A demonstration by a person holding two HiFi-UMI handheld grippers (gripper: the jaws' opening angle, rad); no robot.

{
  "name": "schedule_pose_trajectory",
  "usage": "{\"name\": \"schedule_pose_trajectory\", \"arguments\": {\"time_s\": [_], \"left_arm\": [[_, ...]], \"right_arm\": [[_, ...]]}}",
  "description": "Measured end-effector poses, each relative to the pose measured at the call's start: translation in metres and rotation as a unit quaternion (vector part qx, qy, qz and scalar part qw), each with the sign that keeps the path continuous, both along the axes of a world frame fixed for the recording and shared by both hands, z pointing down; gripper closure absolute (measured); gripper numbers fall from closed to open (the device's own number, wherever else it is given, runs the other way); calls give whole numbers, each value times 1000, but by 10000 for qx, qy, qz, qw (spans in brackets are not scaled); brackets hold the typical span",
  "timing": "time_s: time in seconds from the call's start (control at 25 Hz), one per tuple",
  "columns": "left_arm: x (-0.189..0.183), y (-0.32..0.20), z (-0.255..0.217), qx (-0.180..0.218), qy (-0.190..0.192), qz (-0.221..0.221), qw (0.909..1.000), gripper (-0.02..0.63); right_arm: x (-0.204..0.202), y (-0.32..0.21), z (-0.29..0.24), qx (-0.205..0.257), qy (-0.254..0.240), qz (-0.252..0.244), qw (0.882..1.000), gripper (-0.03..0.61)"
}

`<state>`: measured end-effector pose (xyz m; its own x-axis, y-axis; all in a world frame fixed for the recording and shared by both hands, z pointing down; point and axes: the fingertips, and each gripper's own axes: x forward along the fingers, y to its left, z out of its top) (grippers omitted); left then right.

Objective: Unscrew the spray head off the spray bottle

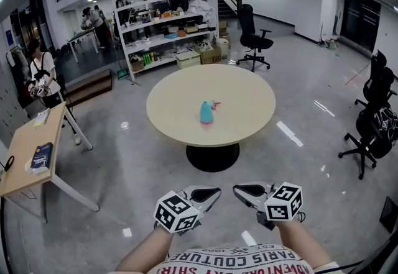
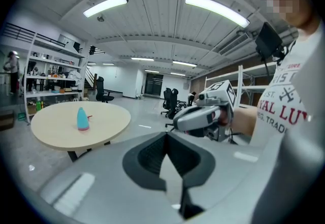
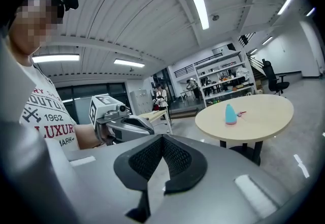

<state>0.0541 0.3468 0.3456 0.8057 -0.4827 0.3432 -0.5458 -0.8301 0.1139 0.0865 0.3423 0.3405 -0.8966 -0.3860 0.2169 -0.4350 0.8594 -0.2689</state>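
Here, left of the round table (image 1: 180,118) stands a wooden desk (image 1: 25,161). The bottle (image 1: 206,113) stands upright near the table's middle, a small pink part (image 1: 216,104) at its right side. Short of the table, over the floor, the left gripper (image 1: 213,194) has its jaws pressed together on nothing — the right gripper (image 1: 240,190) beside it is likewise closed and empty. Right of the table stand black chairs (image 1: 372,123).
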Motion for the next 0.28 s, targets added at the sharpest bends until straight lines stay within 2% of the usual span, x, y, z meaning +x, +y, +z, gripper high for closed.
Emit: {"name": "schedule_pose_trajectory", "arguments": {"time_s": [0.28], "left_arm": [[11,8,0,46,-78,69,9999,612]], "right_arm": [[10,5,-3,29,-53,68,10000,578]]}}
